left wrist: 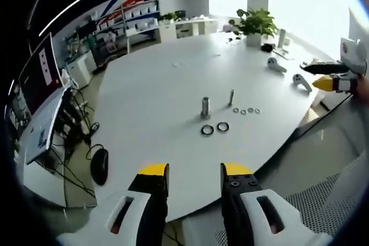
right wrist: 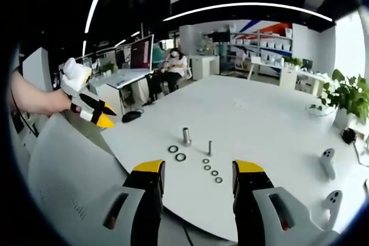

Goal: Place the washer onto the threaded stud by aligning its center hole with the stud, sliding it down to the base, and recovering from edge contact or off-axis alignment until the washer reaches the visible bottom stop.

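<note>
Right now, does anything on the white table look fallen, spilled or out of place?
Nothing stands out. Both studs, the thick one and the thin one, stand upright; two large washers and four small washers lie flat beside them on the table.

White tongs (left wrist: pixel 195 172), yellow tips

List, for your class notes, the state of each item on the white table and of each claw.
Left claw: open, empty.
Right claw: open, empty.
Thick stud: upright, no washer on it.
Thin stud: upright, bare.
Two large washers: flat on the table, side by side.
Four small washers: flat, in a row.
Two controllers: lying on the table.
</note>
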`<state>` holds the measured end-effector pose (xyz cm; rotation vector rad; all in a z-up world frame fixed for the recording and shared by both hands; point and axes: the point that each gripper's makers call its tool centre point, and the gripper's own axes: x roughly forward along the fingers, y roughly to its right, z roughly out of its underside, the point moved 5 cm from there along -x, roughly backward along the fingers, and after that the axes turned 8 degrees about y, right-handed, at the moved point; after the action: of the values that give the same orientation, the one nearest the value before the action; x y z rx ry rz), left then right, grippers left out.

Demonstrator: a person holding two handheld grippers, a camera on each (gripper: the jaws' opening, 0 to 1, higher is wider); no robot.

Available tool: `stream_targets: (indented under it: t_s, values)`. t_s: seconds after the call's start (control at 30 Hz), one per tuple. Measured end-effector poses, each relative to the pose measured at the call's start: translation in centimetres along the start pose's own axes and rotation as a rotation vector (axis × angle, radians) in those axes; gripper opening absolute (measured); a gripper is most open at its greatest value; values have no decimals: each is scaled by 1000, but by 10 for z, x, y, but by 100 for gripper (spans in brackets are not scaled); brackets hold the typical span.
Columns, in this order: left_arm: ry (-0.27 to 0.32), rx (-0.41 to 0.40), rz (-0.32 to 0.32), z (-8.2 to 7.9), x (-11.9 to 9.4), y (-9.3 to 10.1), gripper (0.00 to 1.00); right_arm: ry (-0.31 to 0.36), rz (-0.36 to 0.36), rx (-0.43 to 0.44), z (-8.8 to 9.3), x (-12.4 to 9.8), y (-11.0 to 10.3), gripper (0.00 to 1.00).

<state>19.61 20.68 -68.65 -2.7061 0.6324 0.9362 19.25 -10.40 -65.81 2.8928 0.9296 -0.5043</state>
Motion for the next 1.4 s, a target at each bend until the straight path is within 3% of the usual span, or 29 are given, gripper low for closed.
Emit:
stream_targets:
  t_s: [0.2,0.47,0.63,0.73,1.4]
  values:
    - [-13,29,38,-9,18,5,35,4,1,-1,-1,0,0,48]
    - [-96,93,137,-7,50,18,33,3,14,-5,-1,-1,2,46]
    - [-109,63,174,-12,67,24,33,3,18,-9,-1,-1,2,46]
    - [-122,113,200,-15,77,30,33,1,19,-4,0,-1,2,46]
    - [-217,204,253,-19,133,37,33,-3,28,-3,1,-1,4,44]
